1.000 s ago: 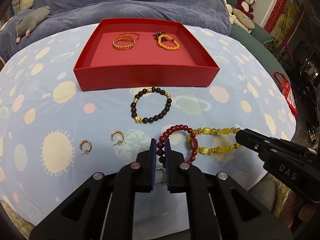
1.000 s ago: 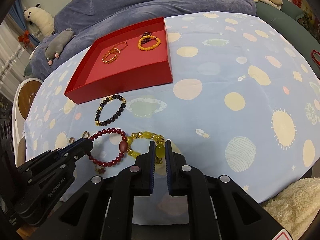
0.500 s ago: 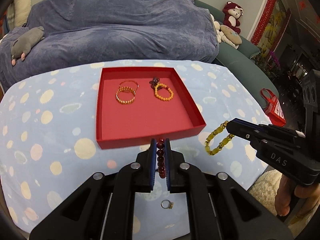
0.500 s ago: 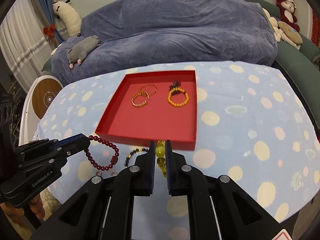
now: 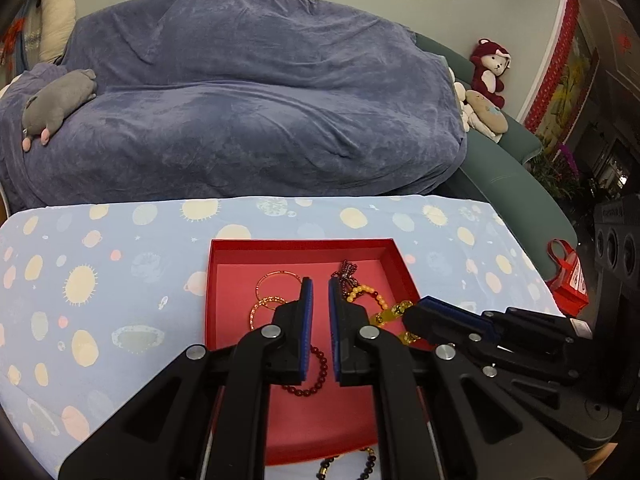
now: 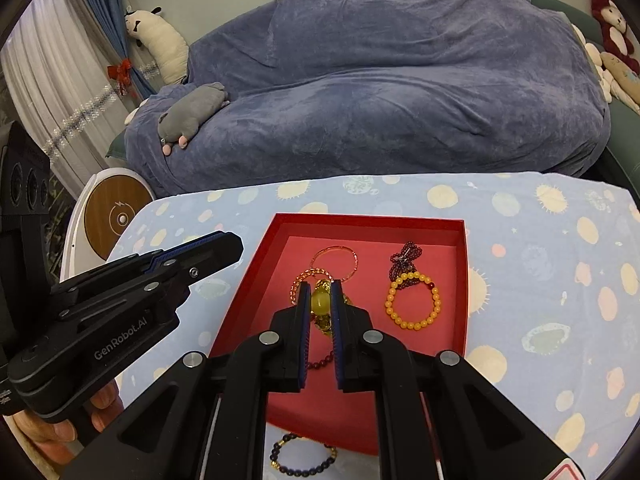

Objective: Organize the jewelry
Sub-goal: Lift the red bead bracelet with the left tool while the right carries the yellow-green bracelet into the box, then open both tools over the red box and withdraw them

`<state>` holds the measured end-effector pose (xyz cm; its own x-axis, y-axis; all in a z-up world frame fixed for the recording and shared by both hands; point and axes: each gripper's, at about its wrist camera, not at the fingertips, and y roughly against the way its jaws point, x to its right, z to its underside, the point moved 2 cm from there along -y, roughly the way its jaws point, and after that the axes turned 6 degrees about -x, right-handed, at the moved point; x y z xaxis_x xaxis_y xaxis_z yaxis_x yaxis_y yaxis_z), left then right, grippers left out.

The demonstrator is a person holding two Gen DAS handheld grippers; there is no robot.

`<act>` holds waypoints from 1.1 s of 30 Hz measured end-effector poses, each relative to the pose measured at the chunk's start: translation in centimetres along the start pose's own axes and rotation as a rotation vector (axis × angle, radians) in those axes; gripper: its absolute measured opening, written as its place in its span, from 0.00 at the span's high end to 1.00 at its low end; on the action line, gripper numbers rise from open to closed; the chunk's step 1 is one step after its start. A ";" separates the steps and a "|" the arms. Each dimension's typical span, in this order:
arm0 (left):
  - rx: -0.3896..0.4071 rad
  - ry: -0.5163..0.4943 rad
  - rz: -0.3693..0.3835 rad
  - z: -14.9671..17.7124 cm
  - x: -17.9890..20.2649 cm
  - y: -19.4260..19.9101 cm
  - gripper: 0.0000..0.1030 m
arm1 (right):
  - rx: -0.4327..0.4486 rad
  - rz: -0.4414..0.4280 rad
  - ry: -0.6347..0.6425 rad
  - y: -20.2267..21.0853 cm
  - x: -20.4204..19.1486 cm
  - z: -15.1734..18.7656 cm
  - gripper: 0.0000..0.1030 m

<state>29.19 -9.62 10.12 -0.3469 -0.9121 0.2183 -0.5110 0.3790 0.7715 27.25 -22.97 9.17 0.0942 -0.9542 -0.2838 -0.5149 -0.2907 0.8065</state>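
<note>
In the right wrist view the left hand-held gripper [image 6: 230,246] comes in from the left, with "GenRobot.AI" printed on its black body; its fingers lie close together with nothing seen between them, and in its own view the pads [image 5: 306,312] stand slightly apart, released, with nothing gripped. Below it, in the red tray [image 5: 296,246] on the surface [image 5: 100,280], lies one dark red bead bracelet [image 5: 316,376], half hidden by the fingers. Further right in the tray, counted from the right wrist view: two thin gold bangles [image 6: 336,262], one yellow stone bracelet [image 6: 320,304] that the right hand-held gripper [image 6: 321,308] is clenched on above the tray floor, one purple bead piece [image 6: 404,260], and one orange bead bracelet [image 6: 412,300] touching it. One dark bead bracelet [image 6: 300,458] with gold beads lies on the surface just outside the tray's near wall.
</note>
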 end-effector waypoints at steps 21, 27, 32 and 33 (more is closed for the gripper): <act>-0.057 0.058 -0.147 5.9 -3.6 -1.9 0.49 | -0.047 0.193 -0.034 -1.2 4.1 5.2 0.75; -0.065 0.039 -0.209 10.0 -3.7 1.3 0.40 | -0.053 0.189 -0.035 2.0 2.5 9.8 0.70; -0.107 0.053 -0.224 14.5 -4.1 3.2 0.39 | -0.097 0.156 -0.055 3.2 0.5 14.6 0.69; -0.117 0.055 -0.228 15.5 -4.1 3.5 0.38 | -0.109 0.148 -0.058 3.3 0.0 15.6 0.69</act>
<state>16.63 -2.09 2.64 -0.1886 -0.9802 0.0607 -0.4757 0.1453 0.8675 12.24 -22.86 3.75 -0.0265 -0.9825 -0.1843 -0.4238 -0.1559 0.8922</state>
